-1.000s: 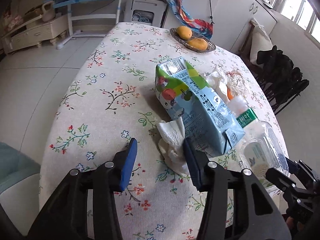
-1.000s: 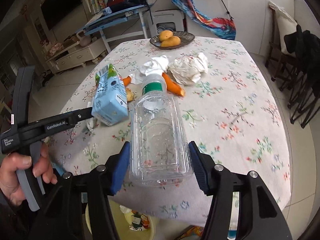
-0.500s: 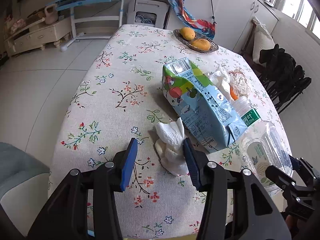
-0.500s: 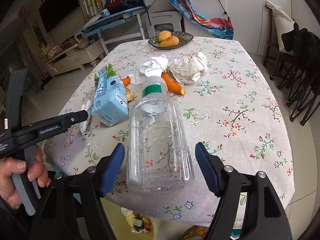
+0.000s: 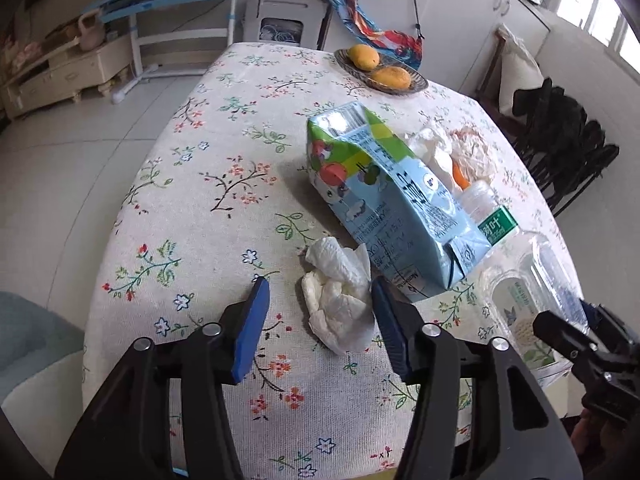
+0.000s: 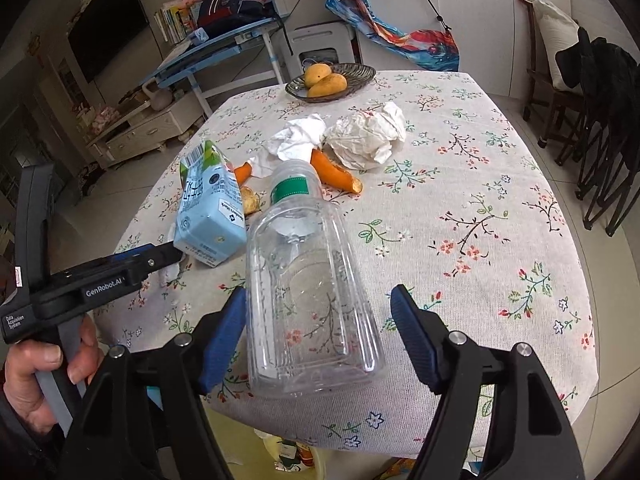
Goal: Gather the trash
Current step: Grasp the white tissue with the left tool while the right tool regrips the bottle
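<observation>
Left gripper [image 5: 318, 310] is standing wide open over the near edge of the table [image 5: 208, 168], holding nothing. A crumpled tissue [image 5: 340, 304] is lying between its blue pads, closer to the right pad [image 5: 390, 330]; contact cannot be confirmed. A carton [image 5: 384, 196] is lying on its side just beyond the tissue, touching it.

Right gripper [image 6: 318, 334] is also gaping wide, gripping nothing. A clear bottle [image 6: 308, 284] is lying on its side between the pads, base toward the camera at the table edge, green-labelled neck pointing away. The left pad [image 6: 222, 338] is sitting just beside the bottle wall; the right pad [image 6: 416, 338] is standing apart from it.

Beyond the bottle, carrot pieces [image 6: 336, 172], a white napkin [image 6: 298, 136] and a crumpled paper wad [image 6: 366, 136] are lying together mid-table. A dish [image 6: 360, 72] holding two mangoes [image 6: 322, 78] is sitting at the far edge. A yellow bin [image 6: 296, 454] is showing below the table edge.
</observation>
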